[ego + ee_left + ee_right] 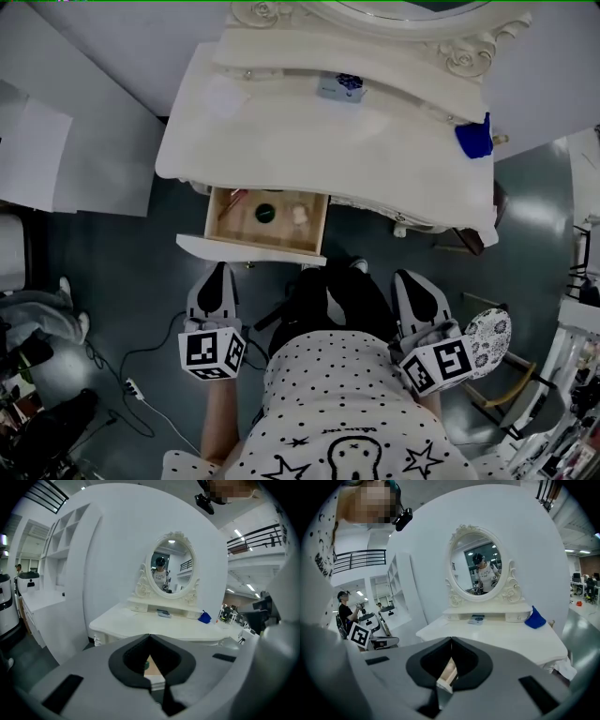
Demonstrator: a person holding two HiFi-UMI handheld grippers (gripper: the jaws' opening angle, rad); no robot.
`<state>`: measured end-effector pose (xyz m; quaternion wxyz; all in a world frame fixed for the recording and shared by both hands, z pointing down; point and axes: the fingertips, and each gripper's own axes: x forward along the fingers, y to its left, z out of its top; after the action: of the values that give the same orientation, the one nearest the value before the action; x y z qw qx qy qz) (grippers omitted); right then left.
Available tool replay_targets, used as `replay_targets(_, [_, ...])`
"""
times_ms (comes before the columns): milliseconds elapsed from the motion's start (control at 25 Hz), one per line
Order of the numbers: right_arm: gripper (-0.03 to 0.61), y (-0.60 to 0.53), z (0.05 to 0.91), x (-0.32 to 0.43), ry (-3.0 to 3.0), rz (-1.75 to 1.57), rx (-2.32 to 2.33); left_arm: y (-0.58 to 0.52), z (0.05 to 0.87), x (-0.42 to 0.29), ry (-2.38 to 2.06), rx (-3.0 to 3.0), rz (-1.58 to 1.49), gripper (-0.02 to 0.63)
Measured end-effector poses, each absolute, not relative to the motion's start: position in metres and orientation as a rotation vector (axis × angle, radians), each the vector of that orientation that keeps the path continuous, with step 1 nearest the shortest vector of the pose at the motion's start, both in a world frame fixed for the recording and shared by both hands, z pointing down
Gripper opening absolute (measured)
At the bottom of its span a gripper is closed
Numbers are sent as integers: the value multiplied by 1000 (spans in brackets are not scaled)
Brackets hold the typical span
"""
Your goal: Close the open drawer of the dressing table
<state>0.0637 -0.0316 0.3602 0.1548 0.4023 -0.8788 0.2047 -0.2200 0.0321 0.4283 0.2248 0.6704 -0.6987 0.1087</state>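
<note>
grey floor (131, 281); white dressing table (281, 141), drawer (248, 249) pulled open. left gripper (219, 272): jaws closed, empty. right gripper (411, 279): jaws closed, empty.

A white shirt (337, 403) dotted and star-printed in black is being worn over black trousers (339, 295), while the grey, black-padded left gripper (220, 271) and right gripper (410, 277) are each being capped by a cube (213, 352) of black-and-white square markers.

Head view: overhead, steeply down on dressing table (309, 141). Both gripper views: low, facing it ahead of jaws, sharing mirror (171, 569), drawer (267, 221).
</note>
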Motion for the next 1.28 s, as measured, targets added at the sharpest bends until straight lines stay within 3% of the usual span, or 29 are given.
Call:
replay_targets(680, [9, -38, 369, 62, -2490, 568, 1093, 79, 572, -214, -1637, 1651, 503, 14])
replay_targets(800, [9, -38, 370, 68, -2486, 577, 1099, 81, 602, -210, -1566, 1609, 529, 109])
replay_targets(1280, [9, -49, 371, 93, -2456, 590, 1140, 69, 680, -207, -1499, 1468, 665, 187])
